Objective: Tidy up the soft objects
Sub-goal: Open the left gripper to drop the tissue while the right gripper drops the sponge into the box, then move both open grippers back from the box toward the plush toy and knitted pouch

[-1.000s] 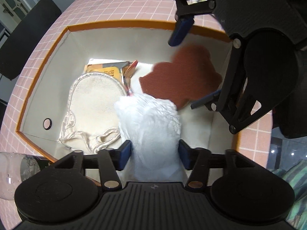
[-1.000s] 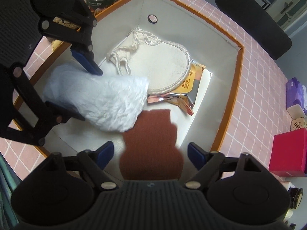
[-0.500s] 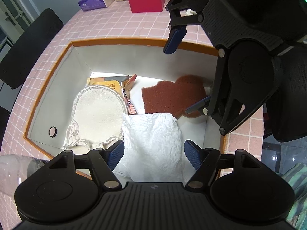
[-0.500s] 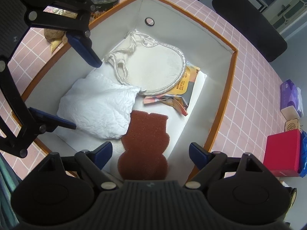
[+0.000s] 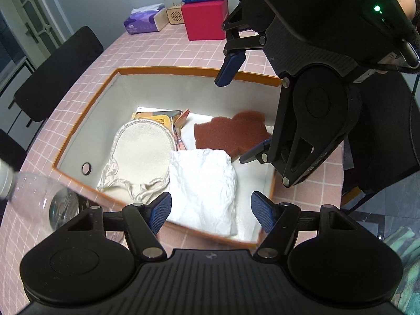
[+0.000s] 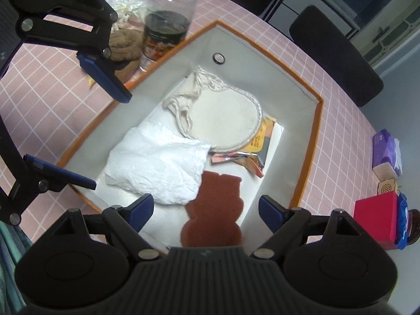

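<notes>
An orange-rimmed white box (image 5: 183, 71) (image 6: 316, 120) sits on the pink tiled table. Inside lie a crumpled white cloth (image 5: 203, 183) (image 6: 157, 168), a brown bear-shaped sponge (image 5: 231, 132) (image 6: 215, 215), a cream round mitt (image 5: 143, 151) (image 6: 225, 120) and foil packets (image 5: 168, 116) (image 6: 246, 160). My left gripper (image 5: 211, 211) is open and empty above the box's near edge. My right gripper (image 6: 206, 211) is open and empty above the sponge end of the box. Each gripper shows in the other's view.
A plastic bottle (image 6: 168, 23) (image 5: 39, 199) stands beside the box, with a brown soft item (image 6: 123, 44) and a white bundle (image 6: 126, 5) behind it. A red box (image 5: 203, 21) (image 6: 375, 218), a purple tissue box (image 5: 144, 21) (image 6: 386, 152) and black chairs (image 5: 57, 71) lie farther off.
My left gripper let go of the white cloth, which now lies in the box. The sponge settled flat. Both grippers have lifted up and back from the box.
</notes>
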Tool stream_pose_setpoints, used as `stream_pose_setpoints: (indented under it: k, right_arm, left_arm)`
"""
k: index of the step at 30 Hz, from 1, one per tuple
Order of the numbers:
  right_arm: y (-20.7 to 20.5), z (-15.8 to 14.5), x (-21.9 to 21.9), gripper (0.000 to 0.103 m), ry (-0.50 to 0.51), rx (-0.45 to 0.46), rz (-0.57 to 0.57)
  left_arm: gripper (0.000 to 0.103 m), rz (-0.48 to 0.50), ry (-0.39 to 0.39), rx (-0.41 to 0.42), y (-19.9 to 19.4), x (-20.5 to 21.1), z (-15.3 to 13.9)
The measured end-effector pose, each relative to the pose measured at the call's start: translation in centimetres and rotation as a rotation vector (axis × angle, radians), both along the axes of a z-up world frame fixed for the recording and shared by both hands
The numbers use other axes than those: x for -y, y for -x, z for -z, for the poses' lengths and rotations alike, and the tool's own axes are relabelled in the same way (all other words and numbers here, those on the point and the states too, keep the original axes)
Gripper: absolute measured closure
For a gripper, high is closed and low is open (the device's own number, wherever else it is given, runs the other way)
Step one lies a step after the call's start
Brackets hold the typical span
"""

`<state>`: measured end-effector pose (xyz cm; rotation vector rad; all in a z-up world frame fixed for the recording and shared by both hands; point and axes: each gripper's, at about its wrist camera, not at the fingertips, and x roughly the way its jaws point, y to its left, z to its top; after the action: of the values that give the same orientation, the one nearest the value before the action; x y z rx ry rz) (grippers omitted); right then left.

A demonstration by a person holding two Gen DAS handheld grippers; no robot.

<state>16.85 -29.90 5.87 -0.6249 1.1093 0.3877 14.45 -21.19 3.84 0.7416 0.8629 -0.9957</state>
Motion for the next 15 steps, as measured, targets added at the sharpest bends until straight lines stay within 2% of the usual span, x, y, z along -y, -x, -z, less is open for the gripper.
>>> stream_pose_setpoints:
  k: [15]
  right_arm:
    - [4.2, -1.9, -6.6, 0.017, -0.016, 0.076, -0.105]
  left_arm:
    - [0.023, -0.100, 0.073, 0.051, 3.1, -6.8, -1.1]
